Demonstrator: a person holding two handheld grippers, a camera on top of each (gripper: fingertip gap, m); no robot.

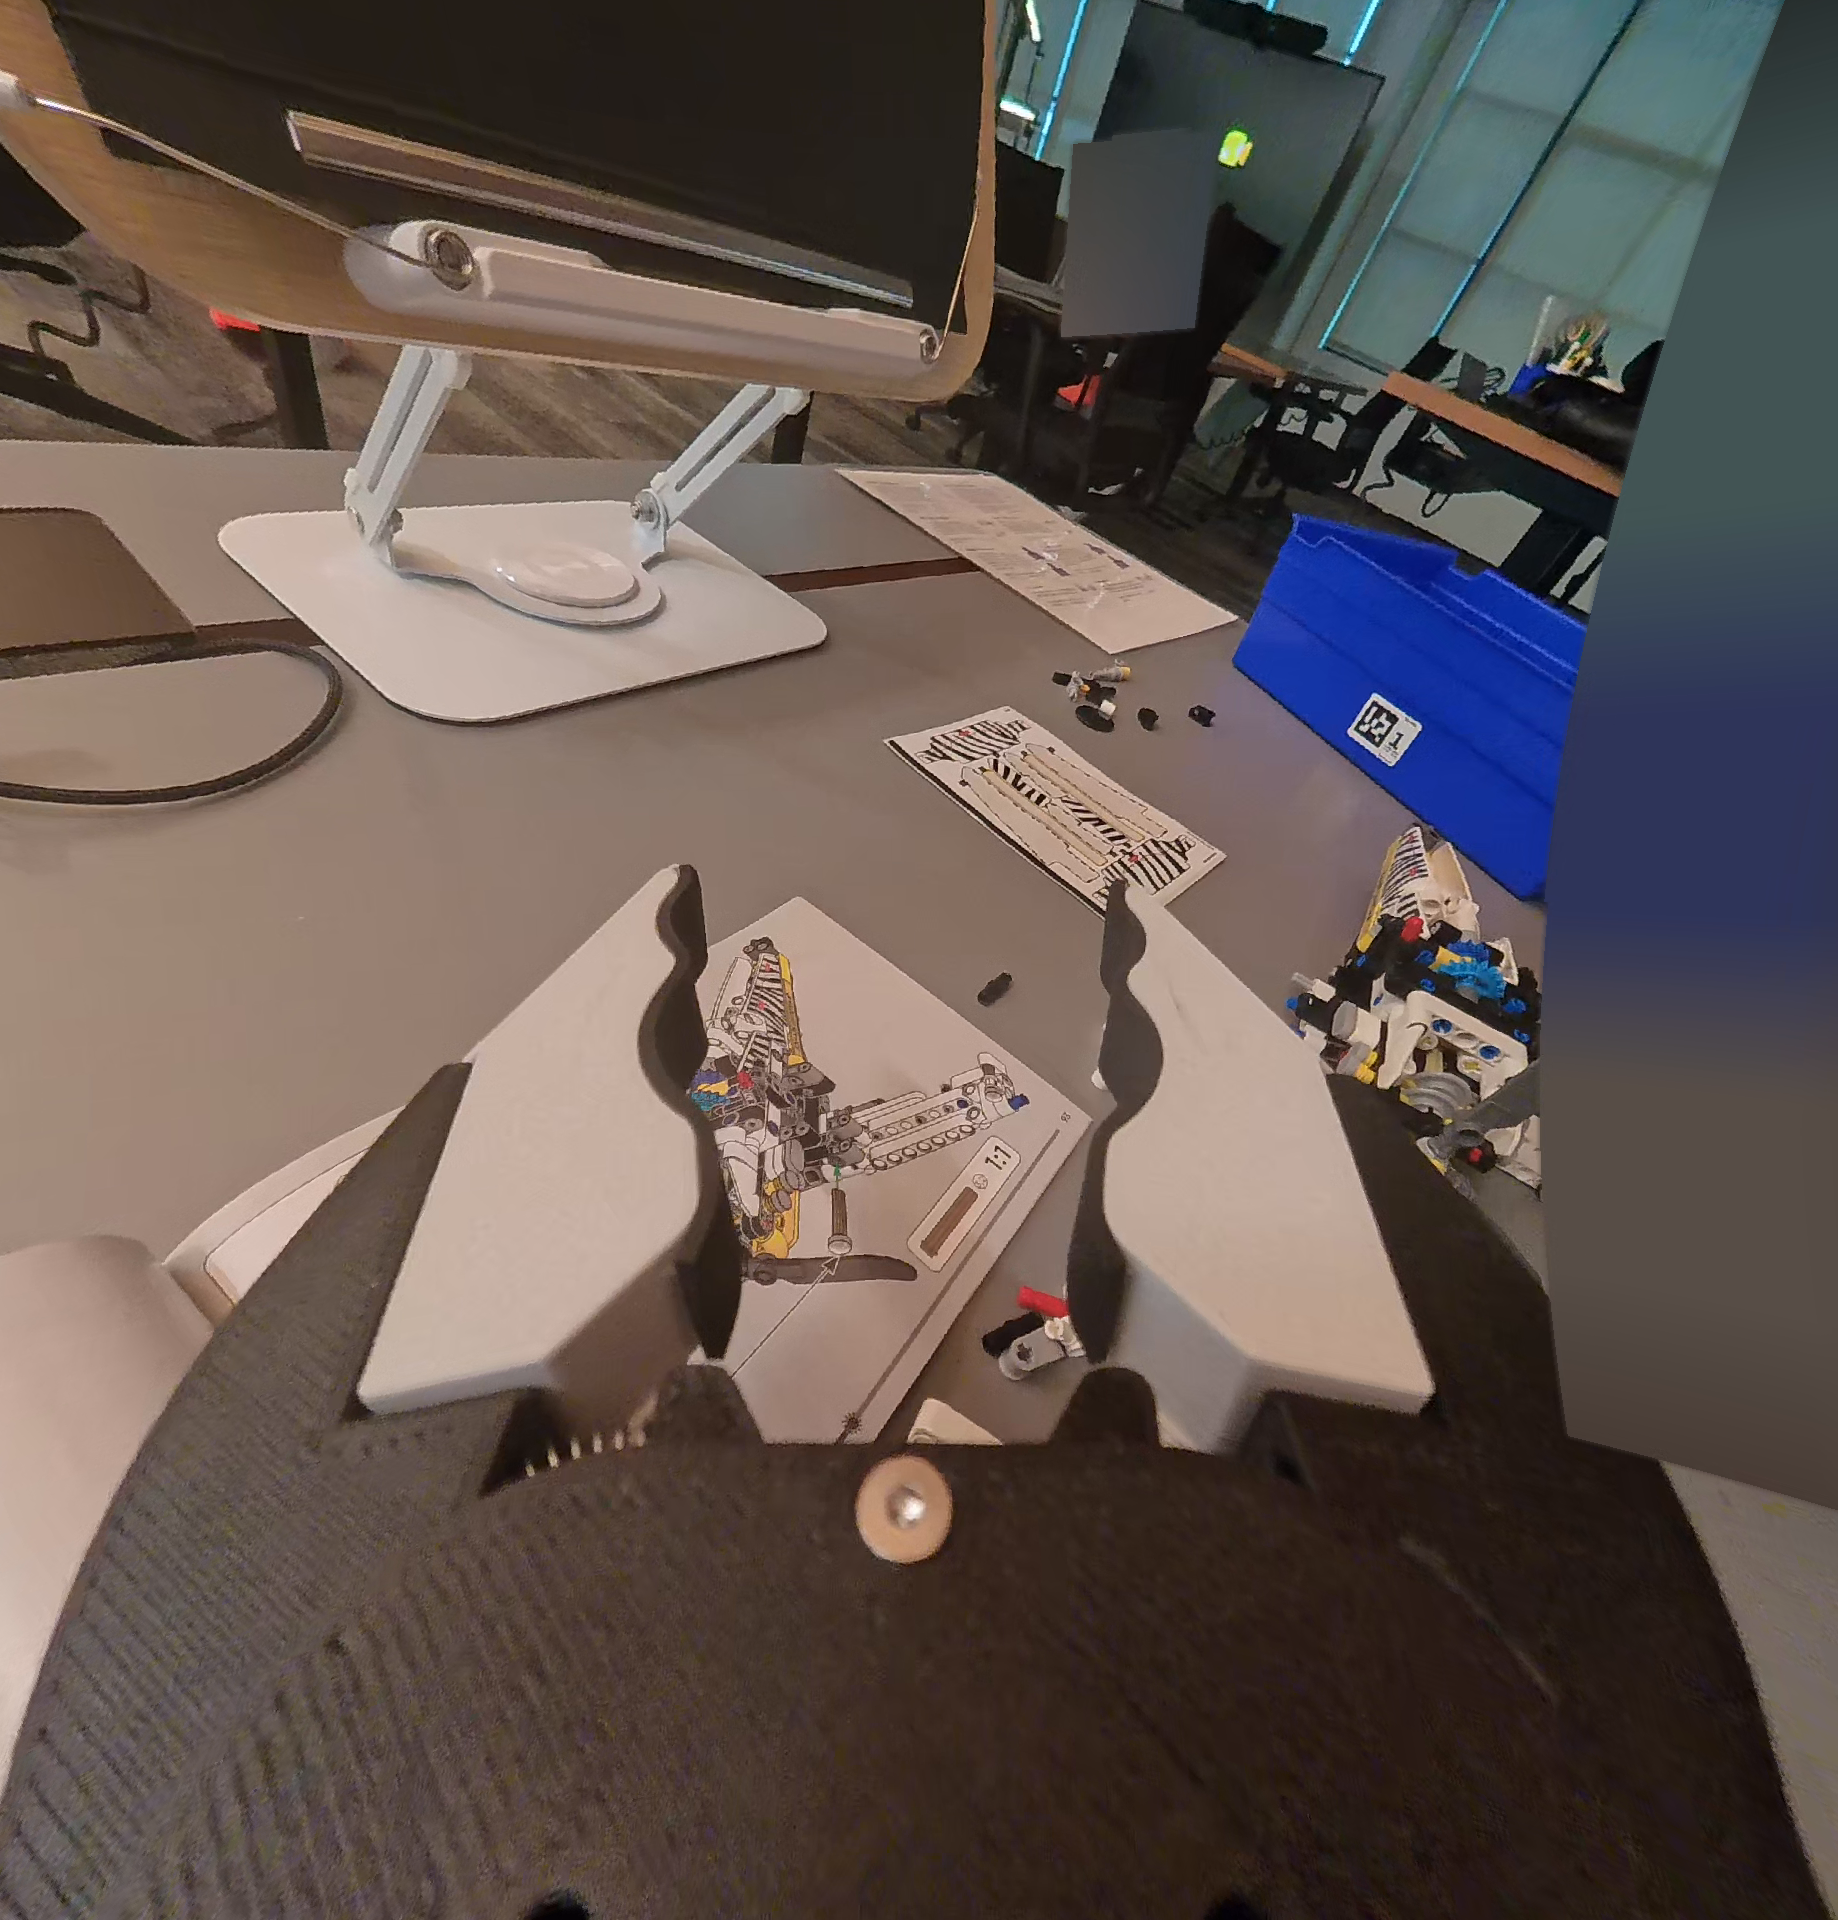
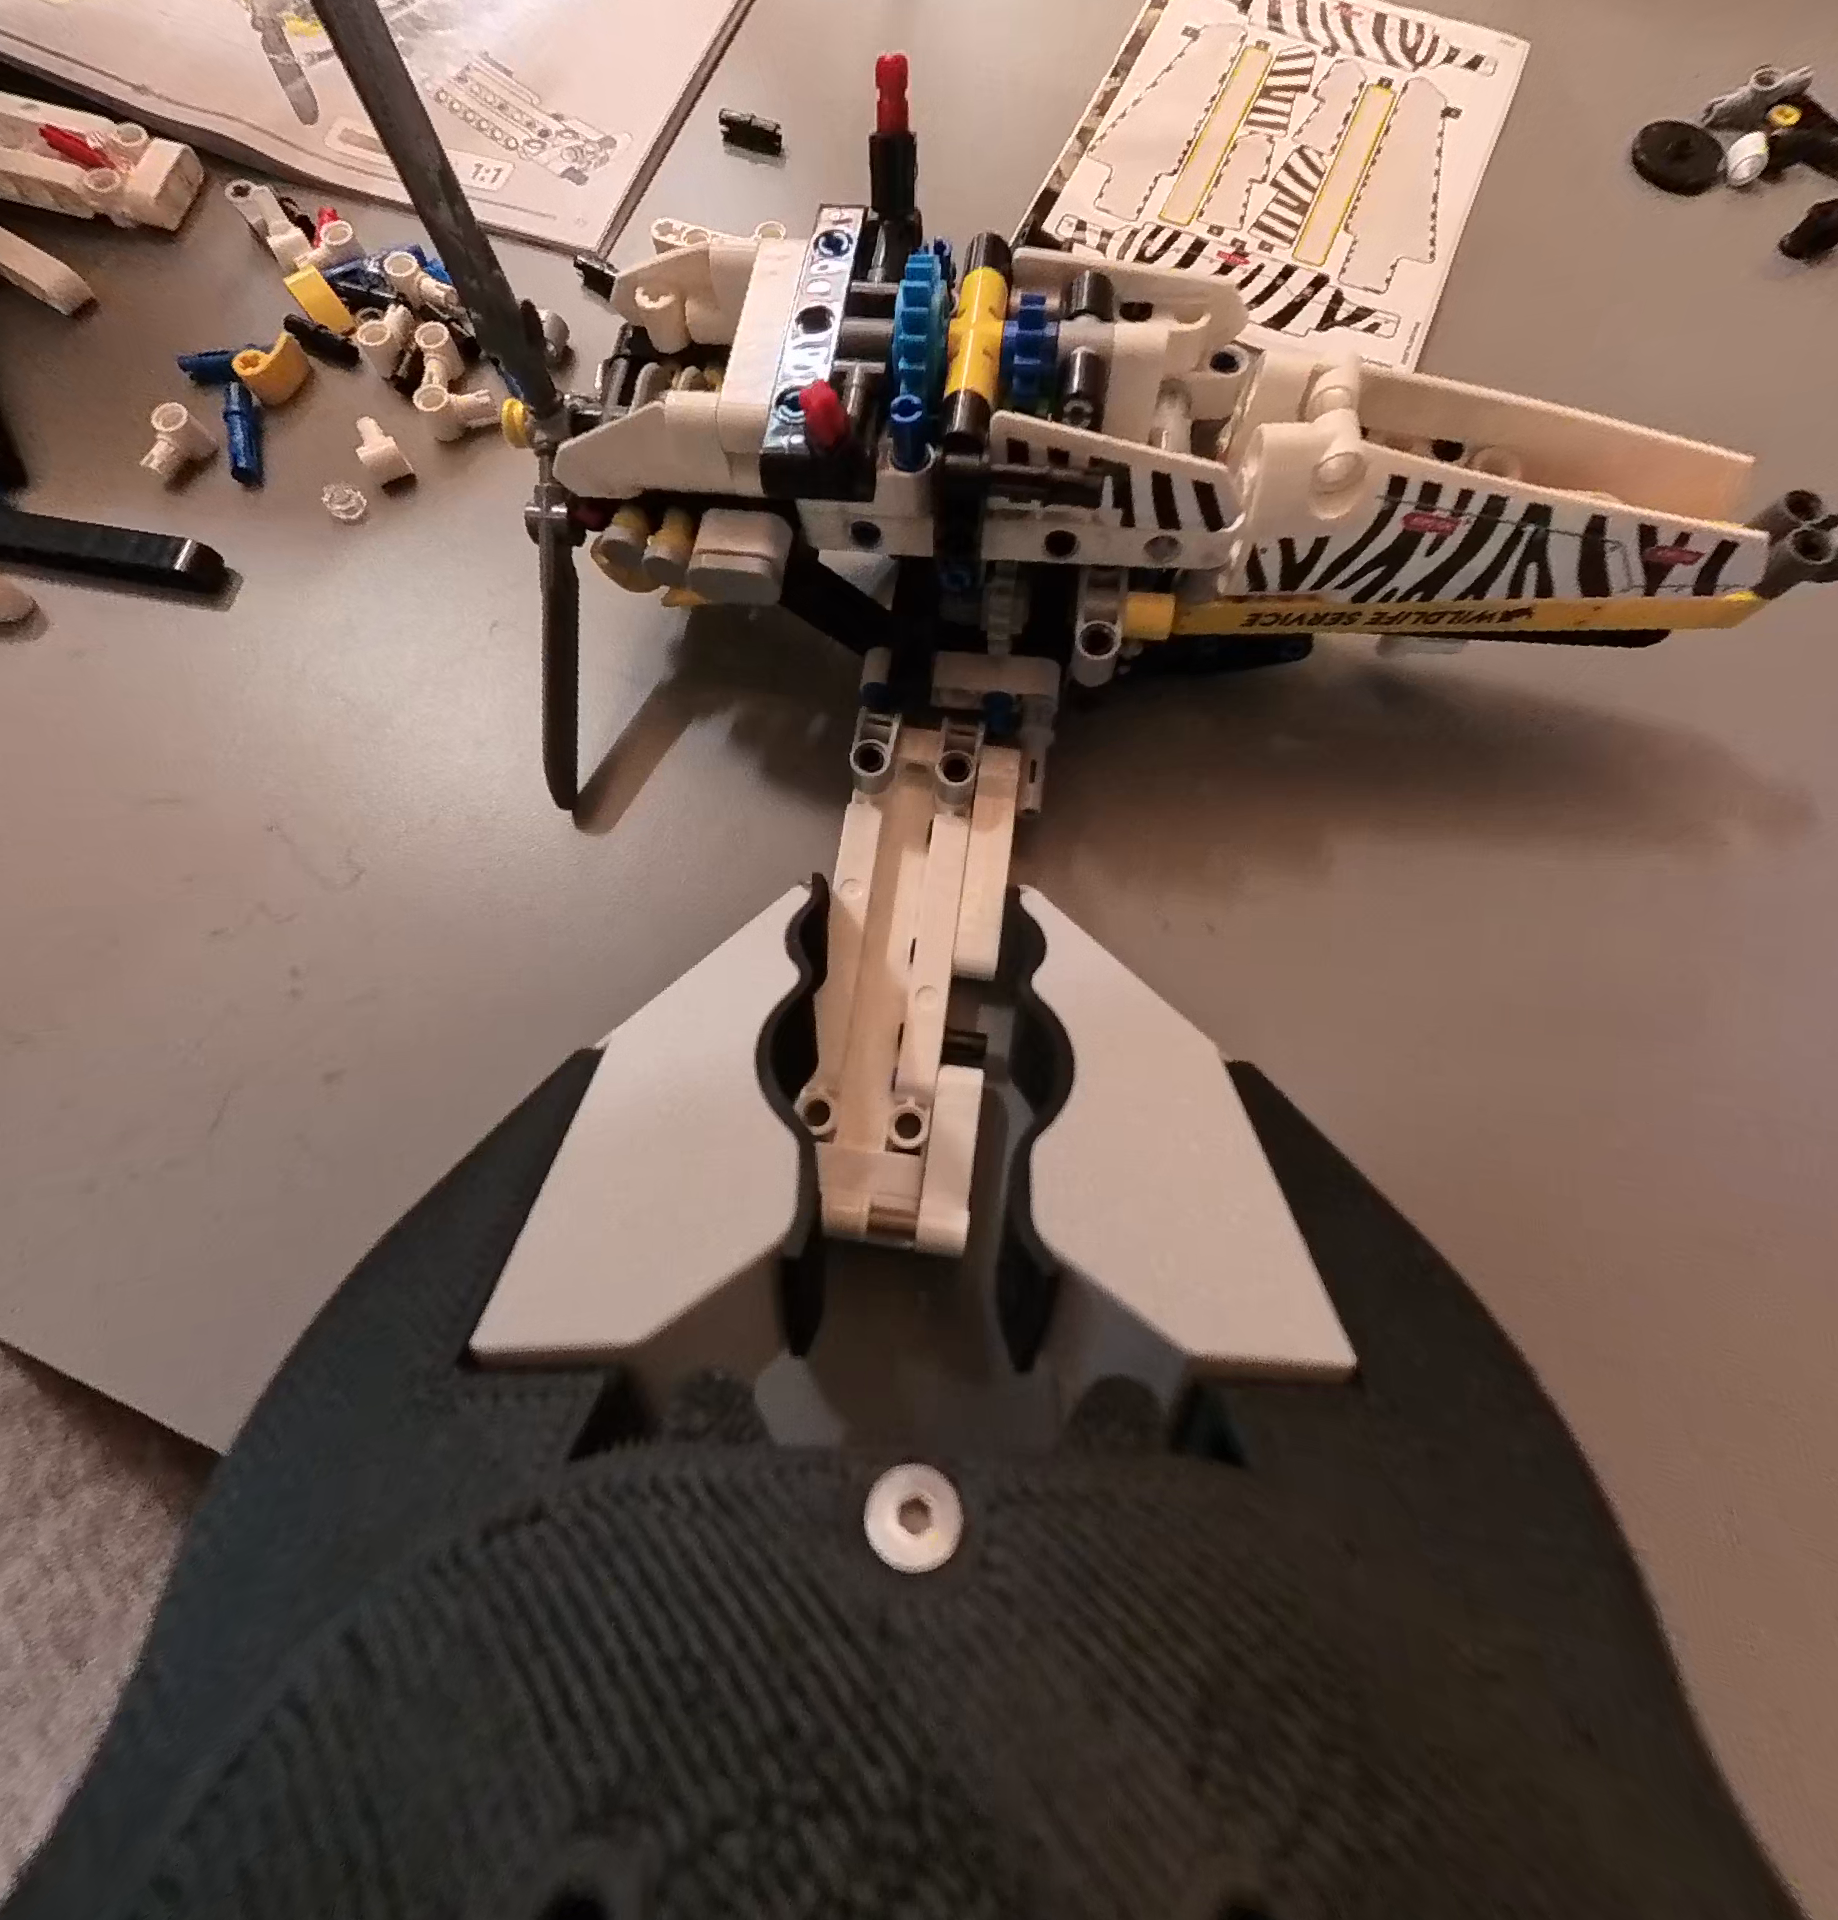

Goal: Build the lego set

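Right gripper (image 2: 910, 935) is clamped on the lego plane (image 2: 998, 436) by its white strut, I think a wing. Left gripper (image 1: 899, 904) hangs wide open over the instruction booklet (image 1: 894, 1060).

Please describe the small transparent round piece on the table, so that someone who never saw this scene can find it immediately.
Start from the plane model held by the right gripper, then look left to the pile of loose pieces. At its near edge lies the transparent round piece: the only see-through one, while its neighbours are white, blue or yellow.
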